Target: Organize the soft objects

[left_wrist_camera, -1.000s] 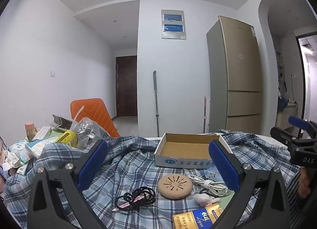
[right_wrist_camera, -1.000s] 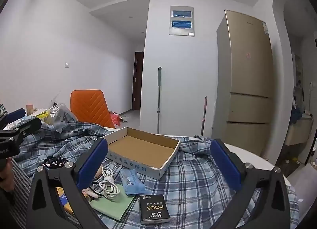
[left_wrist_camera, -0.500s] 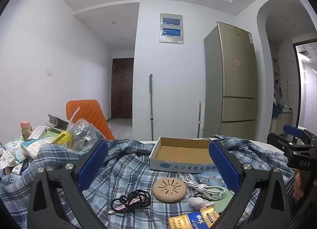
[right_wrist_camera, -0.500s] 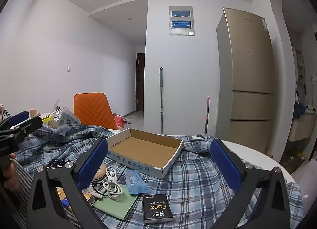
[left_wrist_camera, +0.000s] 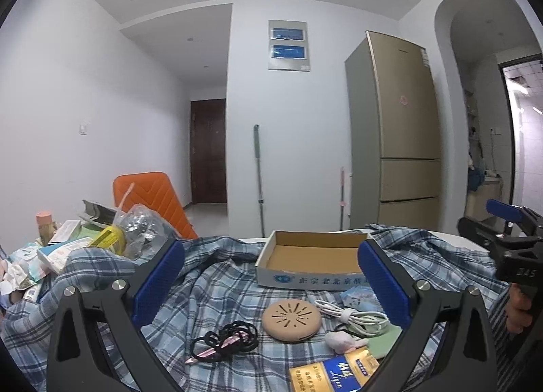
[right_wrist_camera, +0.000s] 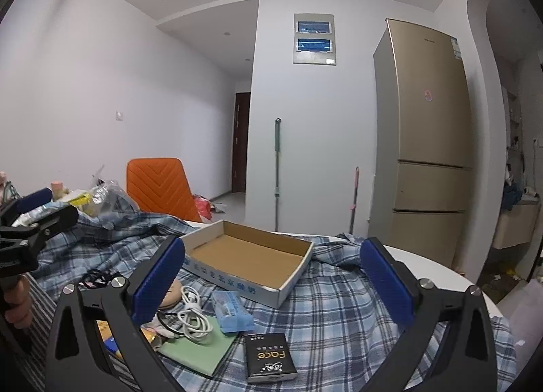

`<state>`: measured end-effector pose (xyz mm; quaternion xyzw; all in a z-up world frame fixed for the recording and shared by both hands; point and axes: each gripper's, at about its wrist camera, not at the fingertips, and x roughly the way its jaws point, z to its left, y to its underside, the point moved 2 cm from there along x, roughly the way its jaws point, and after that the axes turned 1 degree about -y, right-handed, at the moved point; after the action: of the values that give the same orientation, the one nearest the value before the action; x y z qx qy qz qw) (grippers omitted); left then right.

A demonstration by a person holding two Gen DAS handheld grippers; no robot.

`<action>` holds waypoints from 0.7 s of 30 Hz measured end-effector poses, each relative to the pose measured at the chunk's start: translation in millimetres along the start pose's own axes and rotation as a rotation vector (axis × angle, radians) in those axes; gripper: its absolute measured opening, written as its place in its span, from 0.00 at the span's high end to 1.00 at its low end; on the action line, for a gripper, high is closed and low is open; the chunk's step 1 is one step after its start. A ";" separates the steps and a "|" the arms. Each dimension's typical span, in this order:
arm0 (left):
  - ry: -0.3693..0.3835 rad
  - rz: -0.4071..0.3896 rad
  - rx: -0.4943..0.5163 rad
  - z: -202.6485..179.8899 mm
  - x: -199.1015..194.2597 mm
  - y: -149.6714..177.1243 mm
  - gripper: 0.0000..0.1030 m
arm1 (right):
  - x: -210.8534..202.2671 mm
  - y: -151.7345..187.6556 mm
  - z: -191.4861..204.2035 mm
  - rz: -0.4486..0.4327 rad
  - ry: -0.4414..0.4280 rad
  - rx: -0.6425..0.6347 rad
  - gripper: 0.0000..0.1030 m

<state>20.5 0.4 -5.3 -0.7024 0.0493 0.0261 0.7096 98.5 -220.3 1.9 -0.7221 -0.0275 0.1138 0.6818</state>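
A blue plaid shirt [left_wrist_camera: 210,293] is spread over the table, also in the right wrist view [right_wrist_camera: 339,317]. On it stands an empty cardboard box [left_wrist_camera: 312,259] [right_wrist_camera: 251,261]. In front lie a round tan pad [left_wrist_camera: 292,317], a white cable [left_wrist_camera: 353,315] [right_wrist_camera: 193,319], black hair ties [left_wrist_camera: 227,341], a small pink soft toy [left_wrist_camera: 341,341], a blue tissue pack [right_wrist_camera: 232,312] and a black tissue pack [right_wrist_camera: 269,356]. My left gripper [left_wrist_camera: 271,280] is open and empty above them. My right gripper [right_wrist_camera: 273,276] is open and empty over the box's near side.
A pile of packets and a plastic bag [left_wrist_camera: 85,242] sits at the table's left. An orange chair [left_wrist_camera: 152,198] stands behind it. A gold fridge [left_wrist_camera: 393,141] and a mop [left_wrist_camera: 258,181] stand by the far wall. A gold-blue packet [left_wrist_camera: 336,371] and green pad [right_wrist_camera: 198,348] lie near.
Both views have tilted upward a little, so the table items sit lower in frame. Both grippers stay open and nothing on the table has moved.
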 end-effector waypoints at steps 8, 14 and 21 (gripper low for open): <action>-0.003 0.004 0.000 -1.8 2.9 1.6 0.00 | -7.5 -0.1 3.7 -0.035 -0.012 -0.020 0.00; 0.008 -0.002 -0.010 1.5 1.4 1.8 0.00 | -5.7 -0.2 0.5 -0.029 -0.018 -0.005 0.00; 0.021 -0.017 0.016 -3.7 -2.8 1.2 0.00 | -9.5 -0.2 3.8 -0.046 -0.023 -0.017 0.00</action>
<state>17.5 -3.2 -6.1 -0.6975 0.0508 0.0124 0.7147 88.5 -218.4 3.1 -0.7258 -0.0529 0.1062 0.6776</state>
